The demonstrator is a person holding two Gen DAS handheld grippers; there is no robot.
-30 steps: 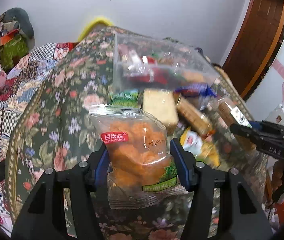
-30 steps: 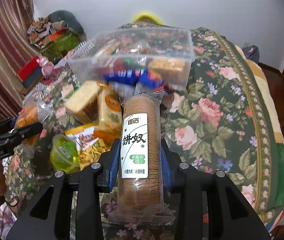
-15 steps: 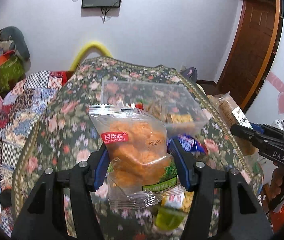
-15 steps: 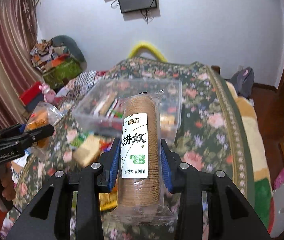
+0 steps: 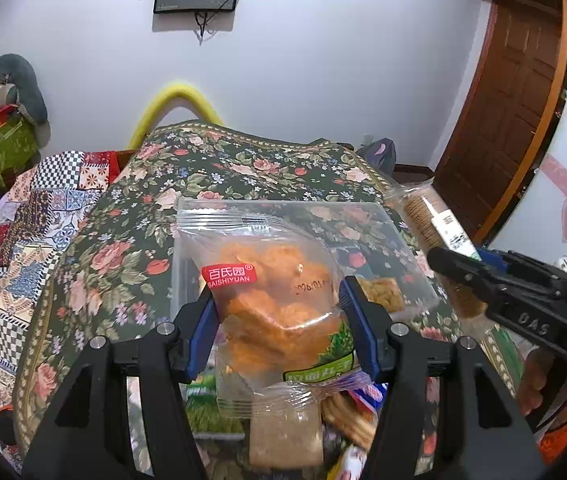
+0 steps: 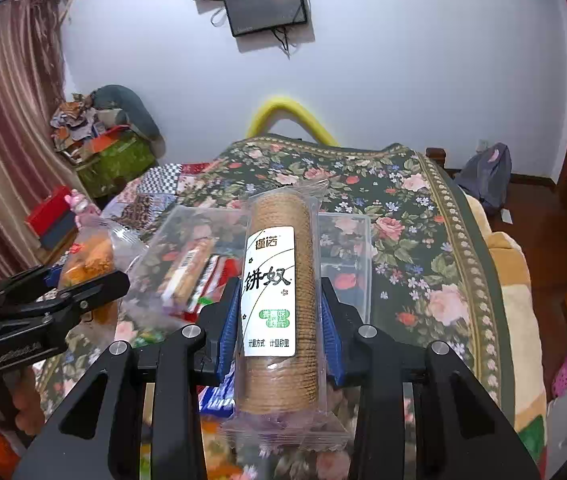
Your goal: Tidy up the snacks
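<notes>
My left gripper [image 5: 279, 320] is shut on a clear bag of orange snacks [image 5: 271, 296] with a red label, held above the near edge of a clear plastic box [image 5: 363, 220]. My right gripper [image 6: 279, 320] is shut on a tall roll of brown biscuits [image 6: 279, 280] with a white label, also held above the box [image 6: 347, 240]. The box holds several snack packets [image 6: 191, 264]. The right gripper shows in the left wrist view [image 5: 483, 280], and the left gripper in the right wrist view [image 6: 79, 288].
The box stands on a floral cloth [image 5: 123, 248] over a table. More snack packets [image 5: 287, 428] lie below my left gripper. A wooden door [image 5: 515, 120] is at right, a cluttered pile [image 6: 103, 136] at left, a patchwork cover [image 5: 15, 232] beside the table.
Both grippers have risen and tilted up with their snacks held. The box and loose packets have dropped lower in both views, and more of the wall shows.
</notes>
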